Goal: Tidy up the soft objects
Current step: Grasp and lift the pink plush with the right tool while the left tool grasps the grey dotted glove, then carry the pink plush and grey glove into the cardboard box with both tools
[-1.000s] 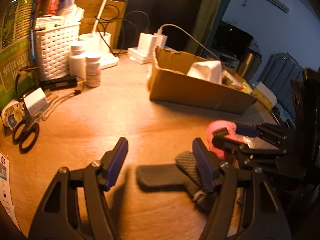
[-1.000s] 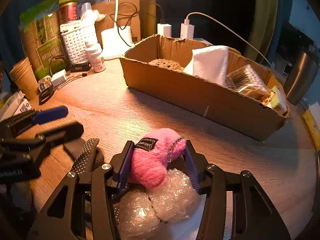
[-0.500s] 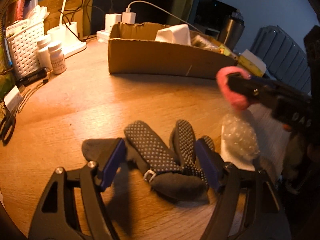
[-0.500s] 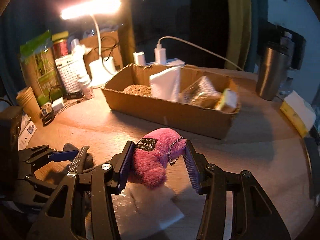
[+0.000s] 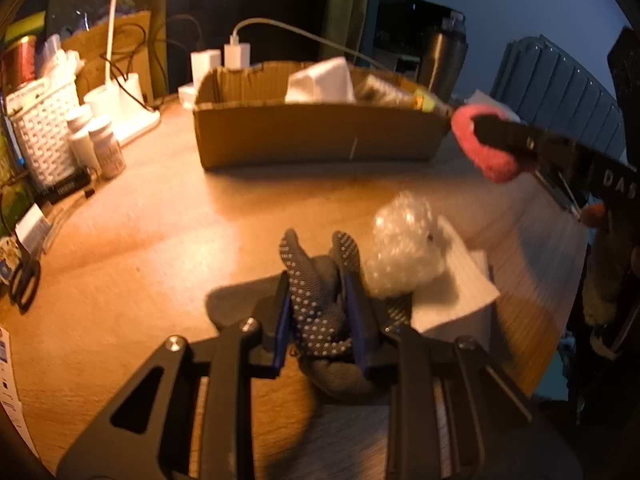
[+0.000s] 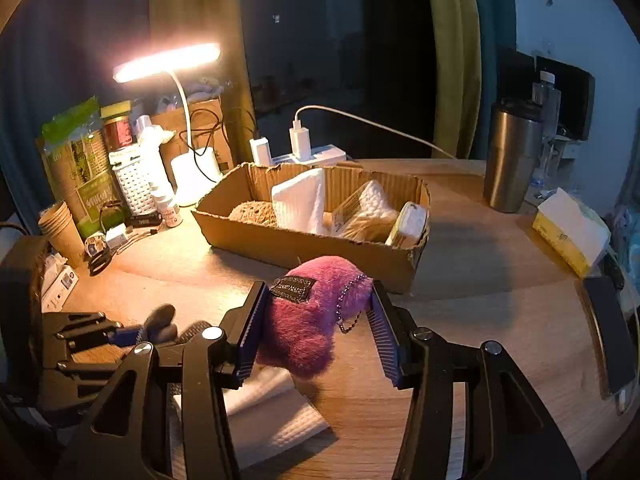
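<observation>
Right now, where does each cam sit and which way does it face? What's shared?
Left wrist: on the left gripper, low over the table, facing the cardboard box; its own fingers clamp a dotted gray glove, with the right gripper at the right edge.
Right wrist: on the right gripper, raised, facing the box and lamp; its own fingers grip a pink plush, with the left gripper at lower left.
Shared: box, plush, glove, white basket, steel tumbler.
</observation>
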Motion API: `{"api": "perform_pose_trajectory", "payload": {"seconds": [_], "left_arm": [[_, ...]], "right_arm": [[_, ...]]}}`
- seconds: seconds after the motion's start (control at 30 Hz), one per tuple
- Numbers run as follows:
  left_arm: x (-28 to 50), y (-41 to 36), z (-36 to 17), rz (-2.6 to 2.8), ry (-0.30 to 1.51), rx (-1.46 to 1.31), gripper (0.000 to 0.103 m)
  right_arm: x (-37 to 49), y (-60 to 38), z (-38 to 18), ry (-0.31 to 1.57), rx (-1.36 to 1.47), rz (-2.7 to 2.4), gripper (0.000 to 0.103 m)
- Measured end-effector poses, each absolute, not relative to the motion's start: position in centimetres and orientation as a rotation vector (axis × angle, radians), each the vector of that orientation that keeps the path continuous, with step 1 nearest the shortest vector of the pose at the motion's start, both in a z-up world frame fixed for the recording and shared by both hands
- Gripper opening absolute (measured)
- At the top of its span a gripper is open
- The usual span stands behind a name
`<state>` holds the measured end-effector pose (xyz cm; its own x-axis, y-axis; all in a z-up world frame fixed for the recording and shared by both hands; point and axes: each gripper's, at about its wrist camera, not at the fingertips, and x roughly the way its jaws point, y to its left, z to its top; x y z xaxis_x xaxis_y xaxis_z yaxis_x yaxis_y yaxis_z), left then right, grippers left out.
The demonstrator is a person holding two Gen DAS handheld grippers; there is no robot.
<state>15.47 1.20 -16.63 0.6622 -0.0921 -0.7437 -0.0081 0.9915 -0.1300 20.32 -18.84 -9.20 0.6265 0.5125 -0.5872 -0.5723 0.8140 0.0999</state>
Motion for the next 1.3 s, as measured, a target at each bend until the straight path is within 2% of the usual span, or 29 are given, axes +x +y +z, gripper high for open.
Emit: {"api": "perform_pose_trajectory", "payload": {"seconds": [0.4,1.3], "left_arm": [[15.8,2.3,-11.8,-0.024,0.733,-0.119,0.026],[19.6,3.8,-4.8,-0.04,0.546,-0.113,0.026]], "right_arm": [[20.8,-19.8,-7.5,0.607,-0.089,0.613,0.053],[23.9,-18.9,-4.1,0.557,-0.105,0.599,0.053]]}}
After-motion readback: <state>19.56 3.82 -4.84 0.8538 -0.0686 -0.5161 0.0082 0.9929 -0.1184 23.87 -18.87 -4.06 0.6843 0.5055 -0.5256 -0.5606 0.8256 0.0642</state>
